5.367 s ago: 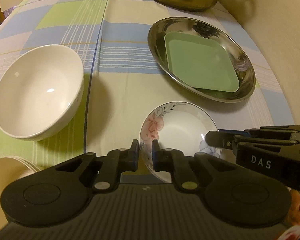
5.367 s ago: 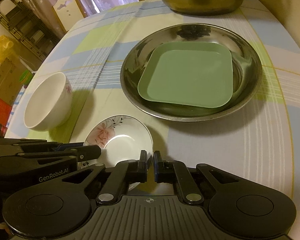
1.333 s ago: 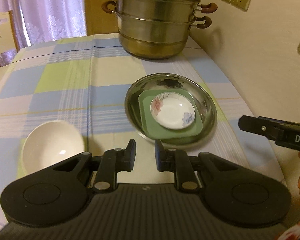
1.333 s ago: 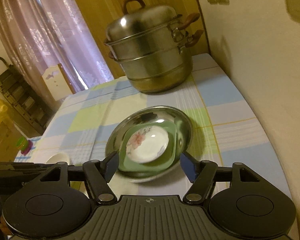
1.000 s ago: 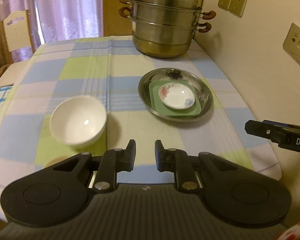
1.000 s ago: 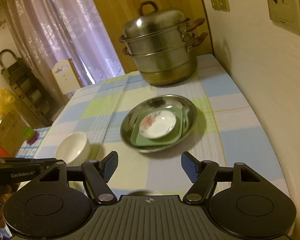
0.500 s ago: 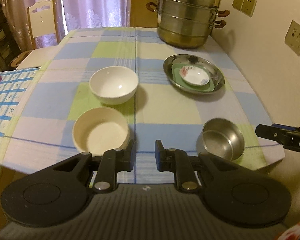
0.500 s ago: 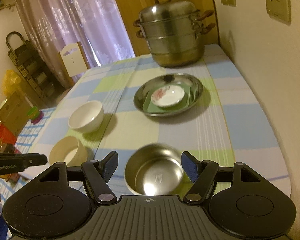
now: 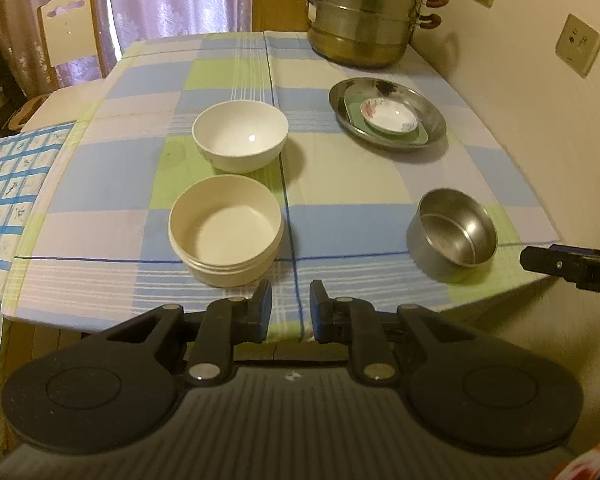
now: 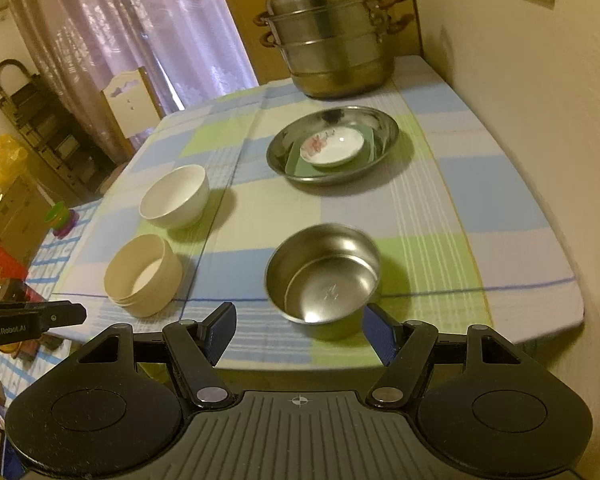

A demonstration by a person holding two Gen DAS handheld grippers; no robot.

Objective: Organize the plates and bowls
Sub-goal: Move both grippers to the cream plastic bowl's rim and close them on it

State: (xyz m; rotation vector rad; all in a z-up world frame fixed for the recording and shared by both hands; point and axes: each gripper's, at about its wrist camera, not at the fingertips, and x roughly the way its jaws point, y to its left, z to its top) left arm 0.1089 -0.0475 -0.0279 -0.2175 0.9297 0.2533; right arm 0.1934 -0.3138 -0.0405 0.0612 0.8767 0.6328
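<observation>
Dishes sit spread over the surface (image 9: 364, 184), which wears a checked cloth of blue, green and cream. At the far right a steel plate (image 9: 432, 128) carries a green square plate (image 9: 354, 110), and on that rests a small flowered dish (image 9: 388, 118). Left of this stack stands a white bowl (image 9: 240, 140), and just in front of it, nearer the edge, a cream straight-sided bowl (image 9: 225, 229); the two are close but apart. A steel bowl (image 9: 454, 234) stands alone at the near right corner, well apart from the plates. A tall lidded steamer pot (image 9: 364, 12) stands at the far end beside the wall. The left claw (image 9: 290, 310) hangs off the near edge with its jaws narrow, a small gap between them and nothing in it, the cream bowl just ahead. The right claw (image 10: 298, 334) hovers at the near edge with its jaws wide and empty, the steel bowl directly ahead between the line of its fingers (image 10: 382, 336) but untouched.
</observation>
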